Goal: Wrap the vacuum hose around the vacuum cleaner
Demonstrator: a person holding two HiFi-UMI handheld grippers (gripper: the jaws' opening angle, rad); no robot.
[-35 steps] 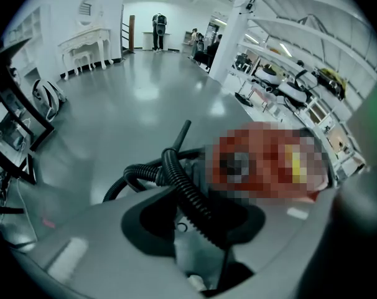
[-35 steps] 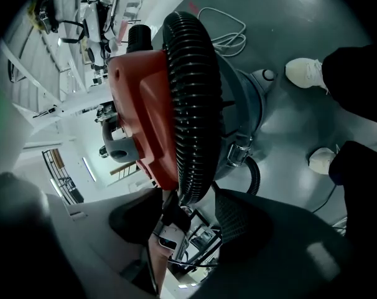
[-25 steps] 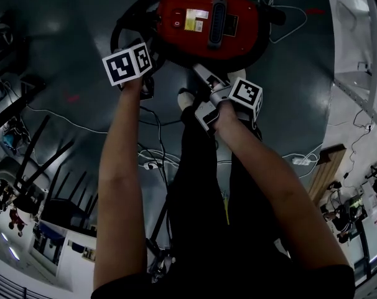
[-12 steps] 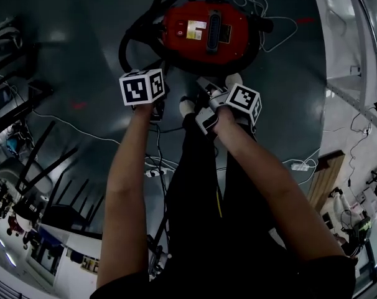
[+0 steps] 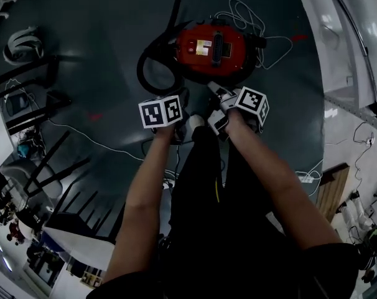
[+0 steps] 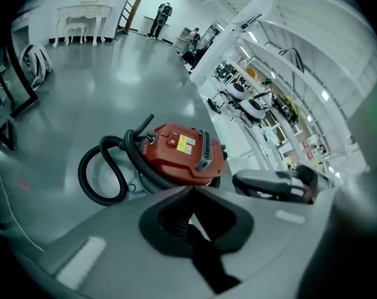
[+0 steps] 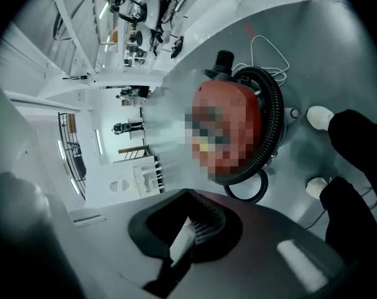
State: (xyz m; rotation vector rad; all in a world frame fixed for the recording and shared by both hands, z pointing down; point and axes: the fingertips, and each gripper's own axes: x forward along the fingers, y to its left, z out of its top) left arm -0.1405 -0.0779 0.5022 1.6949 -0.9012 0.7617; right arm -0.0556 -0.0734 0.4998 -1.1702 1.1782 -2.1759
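The red vacuum cleaner stands on the dark floor ahead of the person's feet. Its black ribbed hose hugs the body and bulges out in a loop on the left. In the left gripper view the vacuum cleaner and the hose loop lie well beyond my left gripper. That gripper is shut and empty. My right gripper has just closed, with nothing between its jaws. It hangs apart from the hose. In the head view the left gripper and the right gripper hover above the floor near the vacuum.
A white power cord lies tangled behind the vacuum. Thin cables cross the floor on the left, past dark chair frames. The person's white shoes stand close to the vacuum. Shelving lines the right wall.
Both grippers have lifted up and away from the vacuum. The head view has pulled back, so the vacuum looks smaller and farther. The hose stays on the vacuum.
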